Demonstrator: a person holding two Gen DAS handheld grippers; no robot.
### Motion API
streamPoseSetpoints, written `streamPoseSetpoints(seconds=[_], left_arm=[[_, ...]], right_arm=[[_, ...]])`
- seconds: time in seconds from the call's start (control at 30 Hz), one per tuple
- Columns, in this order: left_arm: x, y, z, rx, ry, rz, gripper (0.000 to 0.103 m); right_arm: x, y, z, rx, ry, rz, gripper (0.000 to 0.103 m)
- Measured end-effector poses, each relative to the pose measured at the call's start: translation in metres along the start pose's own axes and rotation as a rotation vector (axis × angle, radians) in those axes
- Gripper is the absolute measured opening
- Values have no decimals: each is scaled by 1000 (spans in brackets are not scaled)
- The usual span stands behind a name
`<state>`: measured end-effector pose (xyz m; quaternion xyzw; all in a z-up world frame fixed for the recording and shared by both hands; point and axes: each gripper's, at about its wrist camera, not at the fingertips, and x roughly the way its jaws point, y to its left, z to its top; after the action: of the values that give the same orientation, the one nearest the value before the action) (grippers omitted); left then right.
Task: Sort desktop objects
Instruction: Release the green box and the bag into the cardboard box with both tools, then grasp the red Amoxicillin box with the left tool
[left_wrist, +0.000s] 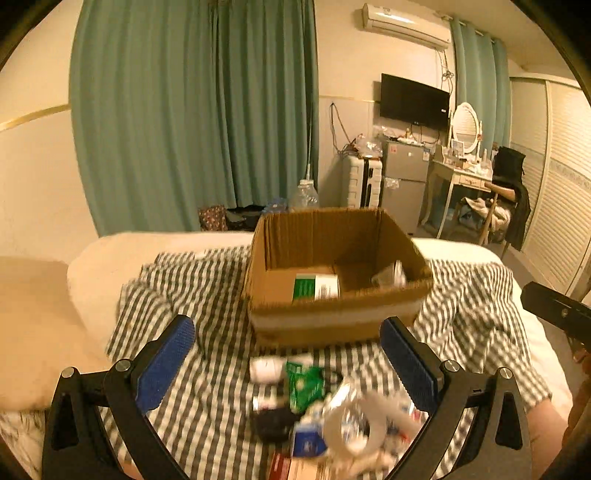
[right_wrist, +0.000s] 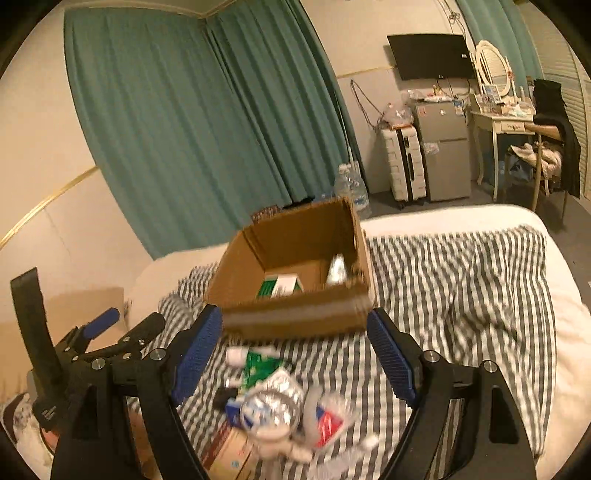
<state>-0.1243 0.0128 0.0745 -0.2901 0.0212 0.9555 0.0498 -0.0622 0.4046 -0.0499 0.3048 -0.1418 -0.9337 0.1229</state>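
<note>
Box (left_wrist: 332, 295) sits on striped cloth (left_wrist: 207, 295) over bed, open top facing up to receive items; green-white carton (left_wrist: 316, 287) already inside. Unsorted pile (left_wrist: 321, 402) lies just before box. Left gripper (left_wrist: 288, 365) and right gripper (right_wrist: 295, 350) both spread wide, empty, poised above pile, likely for next pick.

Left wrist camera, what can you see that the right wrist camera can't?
Only the left wrist view shows the air conditioner high on the wall. Only the right wrist view shows the left gripper from the side, open and empty. Both views show the cardboard box on the striped cloth, with a green and white box inside it, and the blurry pile of small items lying in front of it. The right gripper is open too, above that pile.
</note>
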Motion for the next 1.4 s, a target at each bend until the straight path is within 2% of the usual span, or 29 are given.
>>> streamPoseSetpoints(seconds=[0.17,0.3,0.37,0.53,0.6,0.67,0.93,1.03,1.07,1.2,1.3,1.4], left_arm=[[1,7,-56,-17,68,23,103],[4,6,-111,-41,99,17,103],[10,1,-132,-49,133,-9,103],[34,-14,-173,7,213,-2,103],[42,-17,-184,23,239,-4,103],[48,-18,-189,27,257,-5,103],[78,-6,-209,5,339,-10,103],[88,-3,-210,1,360,-1,103],[91,-2,-211,-5,364,2,103],[102,4,-214,-40,377,-23,103],[103,2,-216,-30,367,-20,103],[104,2,-217,-20,359,-25,102]], right_arm=[[6,-4,-46,22,71,-21,81],[20,-12,-85,37,129,-57,81],[28,-16,-98,39,152,-72,81],[48,-22,-126,1,200,-128,80],[57,-26,-132,1,220,-135,79],[64,-28,-134,0,237,-142,71],[90,-20,-134,-38,272,-136,68],[105,-16,-135,-56,295,-146,51],[110,-14,-136,-67,304,-150,48],[125,-11,-138,-75,319,-138,45],[127,-4,-139,-117,308,-156,43],[124,3,-140,-154,284,-153,24]])
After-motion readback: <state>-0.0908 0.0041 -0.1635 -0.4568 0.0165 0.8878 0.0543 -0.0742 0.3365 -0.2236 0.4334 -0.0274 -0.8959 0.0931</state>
